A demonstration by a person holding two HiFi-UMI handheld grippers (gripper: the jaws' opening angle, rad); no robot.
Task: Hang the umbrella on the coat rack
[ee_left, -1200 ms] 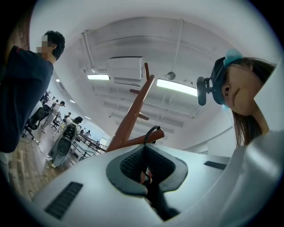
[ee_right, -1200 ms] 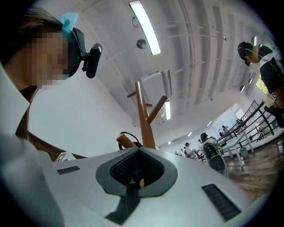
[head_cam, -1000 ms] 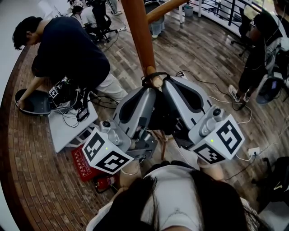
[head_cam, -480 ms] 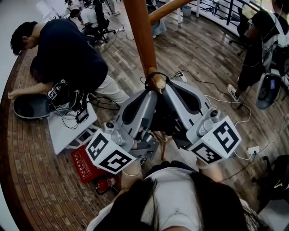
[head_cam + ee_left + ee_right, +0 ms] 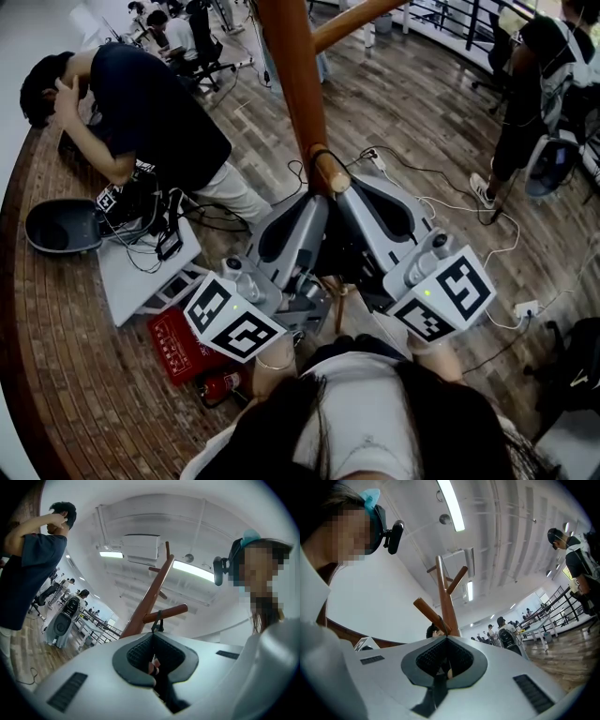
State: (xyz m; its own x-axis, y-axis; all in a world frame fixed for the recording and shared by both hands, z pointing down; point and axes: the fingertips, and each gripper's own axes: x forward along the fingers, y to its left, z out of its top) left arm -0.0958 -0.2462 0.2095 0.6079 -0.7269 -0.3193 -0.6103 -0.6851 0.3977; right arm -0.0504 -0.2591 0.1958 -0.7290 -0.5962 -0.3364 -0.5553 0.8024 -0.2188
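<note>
As the thin black strap (image 5: 158, 621) of the dark folded umbrella (image 5: 330, 246) is looping over the short peg (image 5: 330, 175) of the brown wooden coat rack (image 5: 292, 75), we are clamping the left gripper (image 5: 151, 635) and right gripper (image 5: 444, 639) onto the umbrella just below

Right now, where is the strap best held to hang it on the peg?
Low on the strap, under its loop, from below, as the left gripper and right gripper hold it: the loop circles the upward-slanting peg, so its top must stay free.

Head view looks down, gripper views up; all share the coat rack (image 5: 292, 84).
</note>
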